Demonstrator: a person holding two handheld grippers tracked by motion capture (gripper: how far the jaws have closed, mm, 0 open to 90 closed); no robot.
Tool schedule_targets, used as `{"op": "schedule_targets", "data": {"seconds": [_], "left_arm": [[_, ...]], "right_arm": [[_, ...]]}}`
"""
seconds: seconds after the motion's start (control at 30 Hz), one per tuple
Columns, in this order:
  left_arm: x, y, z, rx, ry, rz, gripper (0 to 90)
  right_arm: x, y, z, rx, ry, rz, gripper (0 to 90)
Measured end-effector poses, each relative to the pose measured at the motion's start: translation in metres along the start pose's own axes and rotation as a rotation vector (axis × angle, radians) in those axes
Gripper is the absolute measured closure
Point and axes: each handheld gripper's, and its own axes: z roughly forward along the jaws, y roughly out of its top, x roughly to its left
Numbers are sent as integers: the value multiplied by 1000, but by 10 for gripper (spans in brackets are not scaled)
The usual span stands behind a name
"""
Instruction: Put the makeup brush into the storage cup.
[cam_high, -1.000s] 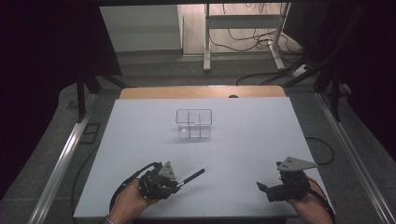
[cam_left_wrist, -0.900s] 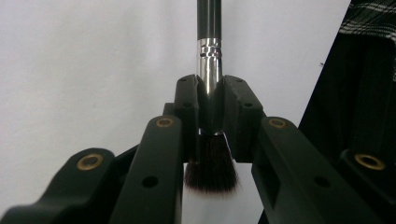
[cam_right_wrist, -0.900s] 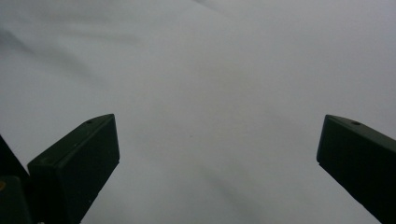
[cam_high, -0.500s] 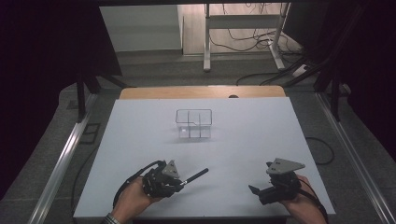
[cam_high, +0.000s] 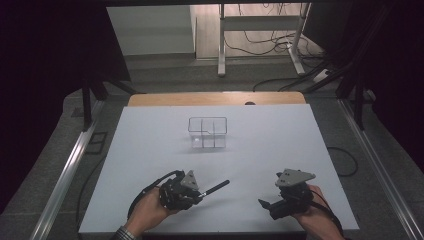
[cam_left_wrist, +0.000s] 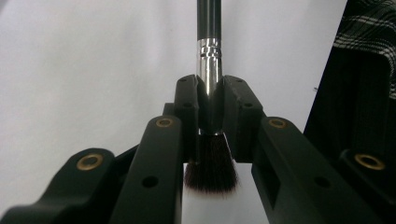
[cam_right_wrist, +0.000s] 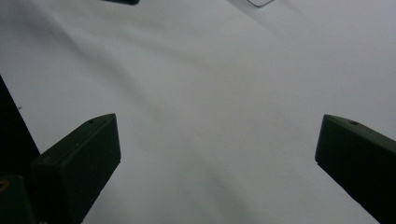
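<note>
Left gripper (cam_high: 197, 192) clamps makeup brush (cam_left_wrist: 208, 70) at the ferrule, handle pointing 2 o'clock, low over table (cam_high: 150, 140). Clear organizer (cam_high: 207, 132) sits at 12. Right gripper (cam_high: 265, 205) wide open, empty. Risk: short grip near bristles, brush could pivot and miss a compartment.

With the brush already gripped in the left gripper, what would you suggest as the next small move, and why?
Probably carry the brush forward toward the clear divided box. The left gripper is shut on its metal collar, handle pointing roughly at the box, which stands apart farther up the table. The right gripper is open with nothing between its jaws.
</note>
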Motion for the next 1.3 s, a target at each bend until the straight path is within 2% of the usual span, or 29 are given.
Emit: {"op": "schedule_targets", "data": {"seconds": [0.27, 0.63, 0.97, 1.17, 1.3], "left_arm": [[-2, 7, 2, -9, 16, 23, 769], [-2, 14, 8, 2, -17, 27, 770], [-2, 20, 13, 11, -24, 41, 770], [-1, 24, 14, 21, -34, 51, 771], [-2, 27, 15, 31, -44, 66, 771]], "right_arm": [[8, 7, 11, 19, 19, -16, 2], [17, 17, 22, 28, 42, -30, 0], [20, 22, 31, 39, 51, -51, 0], [25, 30, 36, 50, 93, -60, 0], [29, 36, 39, 55, 97, -82, 6]]}}
